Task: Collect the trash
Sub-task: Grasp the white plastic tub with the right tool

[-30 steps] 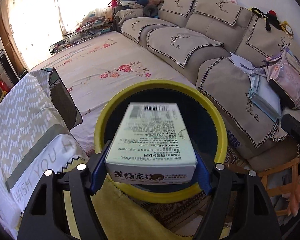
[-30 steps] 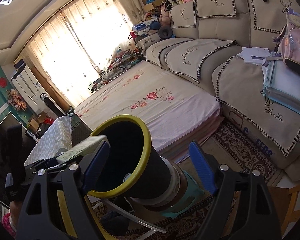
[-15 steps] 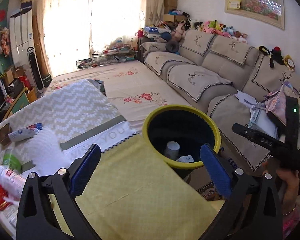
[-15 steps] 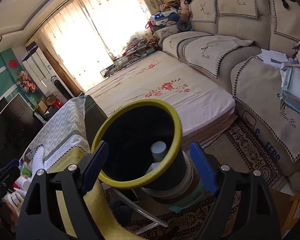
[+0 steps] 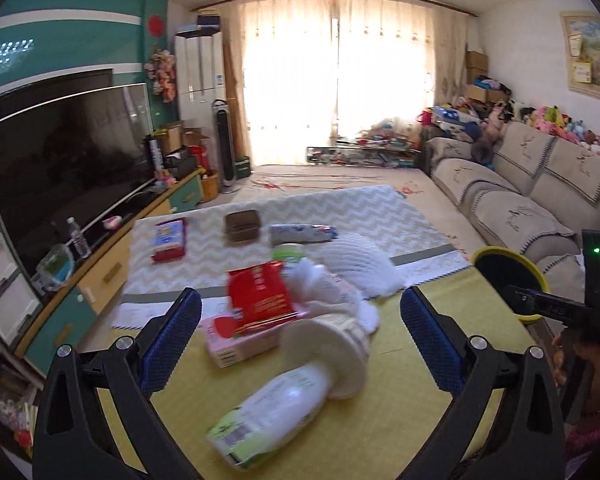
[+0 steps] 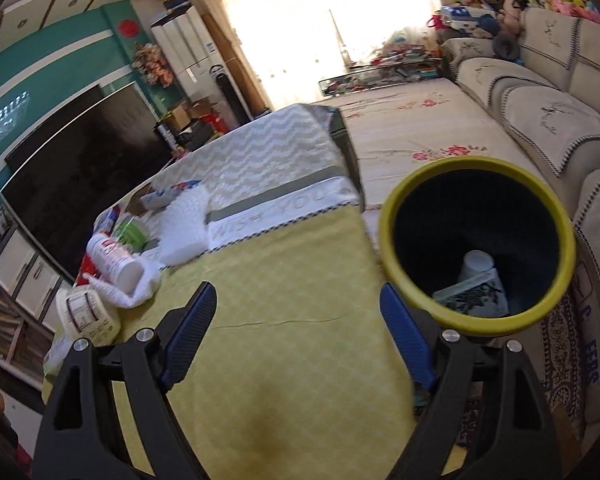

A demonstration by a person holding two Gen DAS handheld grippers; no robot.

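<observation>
My left gripper (image 5: 300,328) is open and empty above the table, over a pile of trash: a white-and-green bottle (image 5: 268,412) lying on its side, a paper cup (image 5: 332,352), a red packet (image 5: 260,294) on a pink box (image 5: 236,334), and white crumpled tissue (image 5: 356,268). The yellow-rimmed black bin (image 6: 476,256) stands off the table's right edge and holds a paper cup (image 6: 476,266) and a carton (image 6: 472,294); it also shows in the left wrist view (image 5: 508,276). My right gripper (image 6: 300,328) is open and empty over the yellow cloth, left of the bin.
The table (image 5: 440,364) has a yellow cloth near me and a zigzag cloth farther off with a brown box (image 5: 242,224), a red-blue pack (image 5: 168,238) and a wrapper (image 5: 304,232). A TV (image 5: 60,160) stands left, a sofa (image 5: 540,200) right.
My left gripper let the carton drop into the bin, opened, and swung left from the bin to the trash pile. My right gripper turned left toward the table.
</observation>
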